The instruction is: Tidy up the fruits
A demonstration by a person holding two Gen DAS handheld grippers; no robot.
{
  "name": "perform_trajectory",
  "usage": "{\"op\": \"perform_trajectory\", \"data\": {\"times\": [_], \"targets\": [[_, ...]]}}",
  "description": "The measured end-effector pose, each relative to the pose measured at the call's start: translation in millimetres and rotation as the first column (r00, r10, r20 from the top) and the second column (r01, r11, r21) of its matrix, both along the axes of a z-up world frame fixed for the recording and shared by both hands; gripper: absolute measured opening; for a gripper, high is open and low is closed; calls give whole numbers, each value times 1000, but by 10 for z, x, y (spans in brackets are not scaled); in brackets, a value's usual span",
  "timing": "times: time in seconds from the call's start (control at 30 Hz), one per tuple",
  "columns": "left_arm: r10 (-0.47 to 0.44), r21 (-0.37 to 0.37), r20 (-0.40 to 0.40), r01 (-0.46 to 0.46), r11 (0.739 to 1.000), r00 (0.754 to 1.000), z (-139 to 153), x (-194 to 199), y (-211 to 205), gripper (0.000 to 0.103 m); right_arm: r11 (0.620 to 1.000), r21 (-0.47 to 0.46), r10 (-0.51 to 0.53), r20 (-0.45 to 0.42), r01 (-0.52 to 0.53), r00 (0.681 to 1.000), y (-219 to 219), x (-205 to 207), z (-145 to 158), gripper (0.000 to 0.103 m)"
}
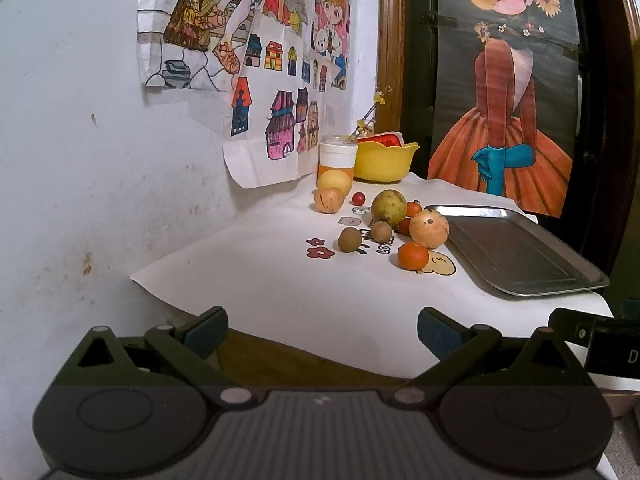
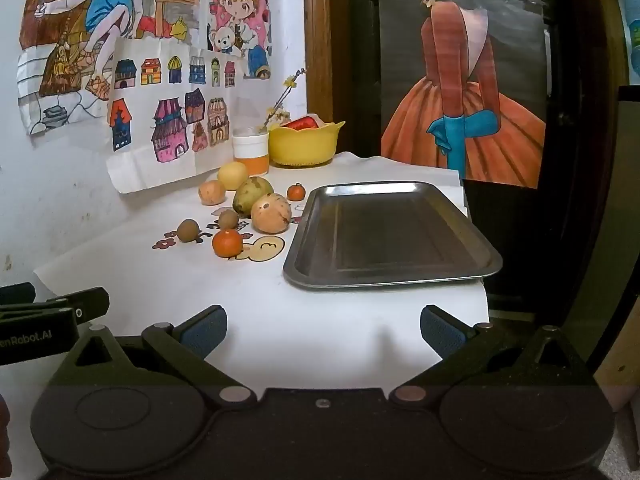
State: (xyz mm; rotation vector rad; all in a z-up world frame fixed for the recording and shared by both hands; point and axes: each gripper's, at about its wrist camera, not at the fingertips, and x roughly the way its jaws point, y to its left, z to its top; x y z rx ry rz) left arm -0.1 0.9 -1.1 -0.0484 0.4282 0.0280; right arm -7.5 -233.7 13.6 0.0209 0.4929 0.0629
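Both grippers hang level at the near edge of the table, pointing forward toward the far wall. The left gripper (image 1: 322, 330) has its blue-padded fingers (image 1: 206, 330) spread wide with nothing between them; the right gripper (image 2: 323, 330) is likewise spread and empty, its fingers (image 2: 440, 330) over the near white surface. Part of the left tool's black body shows at the left margin of the right wrist view. The table (image 2: 280, 320) is covered with a white paper sheet carrying small cartoon prints. It stands in a corner: a marked white wall with coloured drawings (image 2: 168, 92) taped to it on the left, and a dark wooden frame with a poster of a figure in an orange dress (image 2: 464, 112) at the back. The fruits lie in a loose cluster left of a metal tray (image 2: 392, 236), none on it: a small orange (image 2: 227, 243) nearest, two brown round fruits (image 2: 189, 230) behind it, a pale orange round fruit (image 2: 271, 213) just beside the tray's left rim, and a green pear-like fruit (image 2: 252, 194) behind that, its long axis tilted up to the right. The tray is bare, its long axis running left to right in the right wrist view. At the back stand a yellow bowl (image 2: 306, 146) and a white-and-orange jar (image 2: 250, 152).
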Motion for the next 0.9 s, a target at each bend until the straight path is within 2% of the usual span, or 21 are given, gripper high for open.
{"op": "perform_trajectory", "data": {"times": [0.9], "targets": [[8,-3,-5,-8,1000,1000,-46,-14,-28,103,1000,-1,7,-10,-7,1000,22,6,-28,102]]}}
